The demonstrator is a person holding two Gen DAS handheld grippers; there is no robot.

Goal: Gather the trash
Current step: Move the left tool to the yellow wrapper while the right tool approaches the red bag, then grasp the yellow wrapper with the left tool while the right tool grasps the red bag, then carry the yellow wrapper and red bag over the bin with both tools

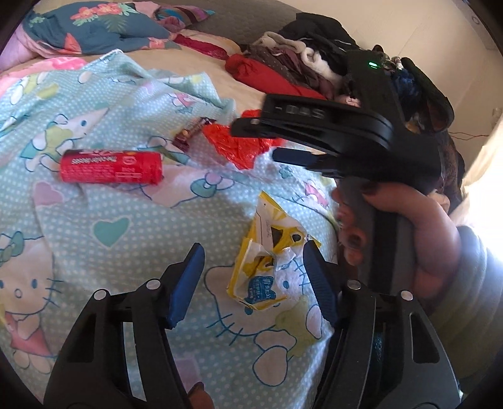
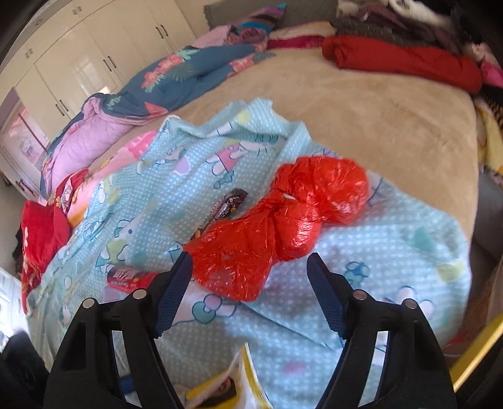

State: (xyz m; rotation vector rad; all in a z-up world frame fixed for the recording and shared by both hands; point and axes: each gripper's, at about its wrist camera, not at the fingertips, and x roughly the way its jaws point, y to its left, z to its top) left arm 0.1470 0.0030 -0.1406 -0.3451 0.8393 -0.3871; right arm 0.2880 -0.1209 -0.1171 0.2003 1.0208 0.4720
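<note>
I see the torn wrapper (image 1: 267, 267) on the sheet (image 1: 125, 220) between my left gripper's (image 1: 254, 283) open jaws, tube (image 1: 111, 166) at ten o'clock, knotted bag (image 1: 239, 144) at twelve.

A bed (image 2: 393, 119) with a tan cover fills both views. Cream wardrobe doors (image 2: 94, 63) with dark handles stand at upper left of the right wrist view. A pale wall (image 1: 408, 19) shows at upper right of the left wrist view. Bright light enters at its right edge.

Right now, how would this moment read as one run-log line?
left gripper: open, straddling yellow wrapper | right gripper: open, at red plastic bag | nothing held
</note>
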